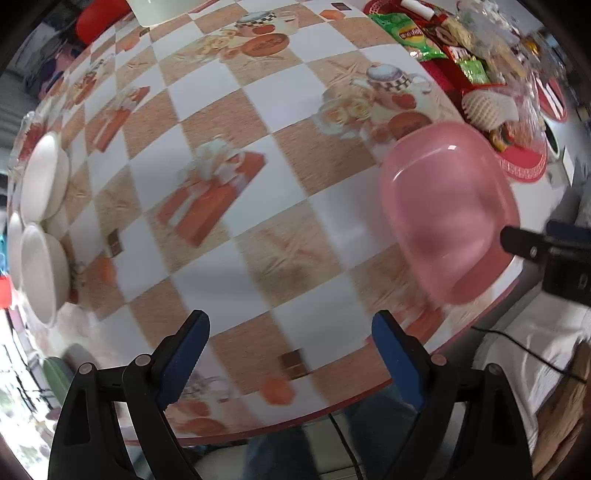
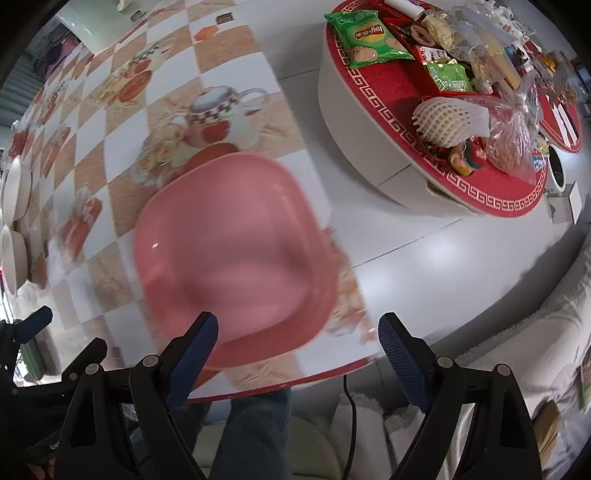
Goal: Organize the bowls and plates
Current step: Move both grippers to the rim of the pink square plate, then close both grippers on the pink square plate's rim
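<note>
1. The only packaging you can partly read is the green chip bag point(image 2: 365, 35) on the red-topped round table point(image 2: 391, 85); its red-and-yellow logo looks like Lay's, but the lettering is too small to confirm. A smaller green packet point(image 2: 450, 75) lies near it, with writing too small to read.
2. You have one pink plate point(image 2: 236, 251), squarish with rounded corners and blurred, sitting over the checkered surface point(image 1: 258, 184) near its front edge. Whether it touches the surface you cannot tell.
3. At the far left of the surface you can count at least two white bowls point(image 1: 44, 177), tilted in the fisheye view, with a third white rim partly hidden behind them.
4. A pale green vessel point(image 1: 159, 11) stands at the far edge of the surface, cut off by the frame.
5. Your left tool point(image 1: 290, 354) is spread wide, its blue pads point(image 1: 184, 350) holding nothing and hovering over the near edge of the surface.
6. Your right tool point(image 2: 297, 350) is also spread wide; its left pad overlaps the near rim of the pink plate, but it grips nothing.
</note>
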Tool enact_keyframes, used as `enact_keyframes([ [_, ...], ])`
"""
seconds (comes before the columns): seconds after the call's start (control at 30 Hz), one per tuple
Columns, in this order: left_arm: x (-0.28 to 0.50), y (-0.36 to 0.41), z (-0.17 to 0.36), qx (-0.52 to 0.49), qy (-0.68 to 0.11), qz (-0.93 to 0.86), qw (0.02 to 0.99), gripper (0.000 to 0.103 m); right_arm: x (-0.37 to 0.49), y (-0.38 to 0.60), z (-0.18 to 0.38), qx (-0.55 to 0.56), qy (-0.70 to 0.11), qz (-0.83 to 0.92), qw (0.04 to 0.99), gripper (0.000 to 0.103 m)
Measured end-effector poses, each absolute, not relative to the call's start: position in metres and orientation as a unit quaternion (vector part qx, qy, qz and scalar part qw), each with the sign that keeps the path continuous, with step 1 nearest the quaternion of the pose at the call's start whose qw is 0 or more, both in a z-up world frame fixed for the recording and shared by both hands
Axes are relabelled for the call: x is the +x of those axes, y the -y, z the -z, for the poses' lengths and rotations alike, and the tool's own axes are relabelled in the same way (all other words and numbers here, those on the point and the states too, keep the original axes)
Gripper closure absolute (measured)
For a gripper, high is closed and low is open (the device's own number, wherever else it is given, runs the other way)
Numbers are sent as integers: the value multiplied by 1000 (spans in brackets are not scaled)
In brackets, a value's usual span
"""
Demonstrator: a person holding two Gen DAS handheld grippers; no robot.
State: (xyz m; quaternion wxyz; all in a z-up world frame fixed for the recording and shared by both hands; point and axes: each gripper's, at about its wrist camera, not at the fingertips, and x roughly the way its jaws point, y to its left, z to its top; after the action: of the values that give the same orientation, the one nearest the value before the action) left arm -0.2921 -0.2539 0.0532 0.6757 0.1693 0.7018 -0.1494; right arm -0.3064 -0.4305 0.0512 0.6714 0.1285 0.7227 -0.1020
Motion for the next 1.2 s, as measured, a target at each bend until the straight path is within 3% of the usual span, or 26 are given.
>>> enact_keyframes([
  [0.2,-276,274,-46,114,-698,126,696,11,-294,445,-41,109,-722,83,678,13],
  [0.7,-269,304,-10,103,-713,94,688,11,-274,445,-17,65,-728,42,681,14],
  [0.77,-268,308,-5,103,-716,95,683,11,-274,441,-15,60,-730,33,680,29],
  [0.8,-267,311,-2,102,-719,98,681,11,-273,440,-12,59,-733,29,677,44],
  [0.83,-267,312,-1,102,-721,99,679,12,-274,439,-11,60,-736,27,674,52],
  [0.97,-265,324,6,107,-724,106,673,20,-273,437,-10,71,-736,15,673,65],
  [1.17,-260,340,12,110,-726,124,667,25,-272,434,-10,67,-739,18,670,65],
  [1.2,-260,341,12,112,-727,128,666,25,-271,432,-10,69,-741,14,668,69],
])
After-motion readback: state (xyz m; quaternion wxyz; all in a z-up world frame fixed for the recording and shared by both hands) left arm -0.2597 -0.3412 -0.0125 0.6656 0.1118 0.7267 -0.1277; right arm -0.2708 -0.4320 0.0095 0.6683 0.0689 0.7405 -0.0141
